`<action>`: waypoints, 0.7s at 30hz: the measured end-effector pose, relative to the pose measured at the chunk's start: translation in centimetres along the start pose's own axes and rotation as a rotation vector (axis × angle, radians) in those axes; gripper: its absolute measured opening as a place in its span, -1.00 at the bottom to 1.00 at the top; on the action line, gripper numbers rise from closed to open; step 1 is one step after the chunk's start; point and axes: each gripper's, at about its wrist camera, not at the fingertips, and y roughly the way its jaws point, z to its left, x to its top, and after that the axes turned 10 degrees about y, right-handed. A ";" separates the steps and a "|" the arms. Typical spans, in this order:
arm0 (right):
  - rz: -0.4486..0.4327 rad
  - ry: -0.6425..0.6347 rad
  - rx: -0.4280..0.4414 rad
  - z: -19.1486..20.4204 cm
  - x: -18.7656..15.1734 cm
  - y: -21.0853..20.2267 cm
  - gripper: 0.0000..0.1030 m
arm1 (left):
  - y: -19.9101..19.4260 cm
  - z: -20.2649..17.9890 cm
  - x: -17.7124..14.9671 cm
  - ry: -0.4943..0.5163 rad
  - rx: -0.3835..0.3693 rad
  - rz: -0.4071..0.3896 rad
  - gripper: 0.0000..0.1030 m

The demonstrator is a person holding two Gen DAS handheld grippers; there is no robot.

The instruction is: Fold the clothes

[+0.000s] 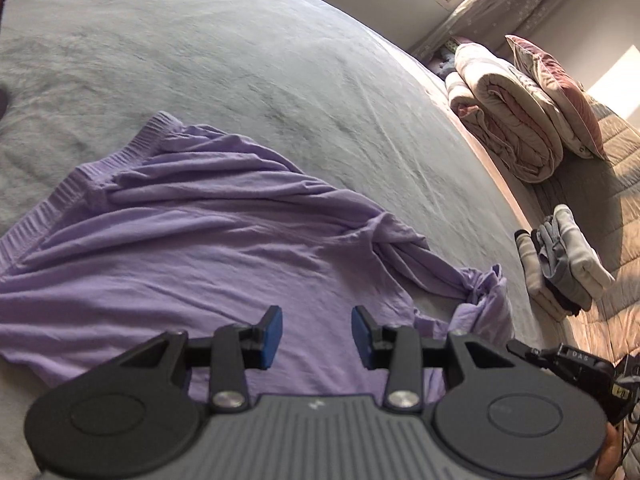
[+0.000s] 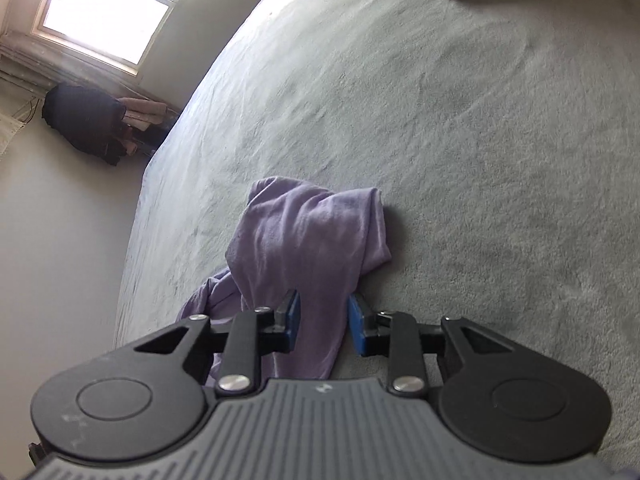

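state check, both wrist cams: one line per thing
Purple top: spread on the bed, wrinkled, unfolded; one sleeve twisted.
Left gripper: open, over the top, holding nothing.
Right gripper: open, sleeve bunched between its fingers, not clamped.
Bed cover: flat.
Clothes pile: folded, stacked at the bed's edge.
Quilt: rolled up.

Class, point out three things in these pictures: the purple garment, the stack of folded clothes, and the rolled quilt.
purple garment (image 1: 192, 256): left wrist view, on its flat middle panel.
stack of folded clothes (image 1: 560, 260): left wrist view, on the top of the pile.
rolled quilt (image 1: 508, 120): left wrist view, on its rolled outer side.
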 end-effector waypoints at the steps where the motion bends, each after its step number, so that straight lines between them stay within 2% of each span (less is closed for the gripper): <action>1: -0.002 -0.011 -0.004 0.1 0.2 0.0 -0.33 | 0.6 -1.0 -0.1 0.025 -0.019 0.009 -0.25; 9: 0.030 0.020 0.027 -0.5 1.0 0.3 -0.33 | 4.4 -7.7 -1.3 0.186 -0.194 0.070 -0.24; 12: 0.038 0.027 0.054 -0.5 1.2 0.3 -0.30 | 5.4 -9.4 -2.0 0.229 -0.252 0.096 -0.14; 18: 0.063 0.019 0.165 0.4 1.4 0.1 -0.30 | 6.4 -11.8 -4.2 0.379 -0.260 0.090 -0.02; 21: 0.060 0.032 0.173 0.4 1.4 0.1 -0.30 | 6.6 -12.7 -5.2 0.463 -0.238 0.066 0.06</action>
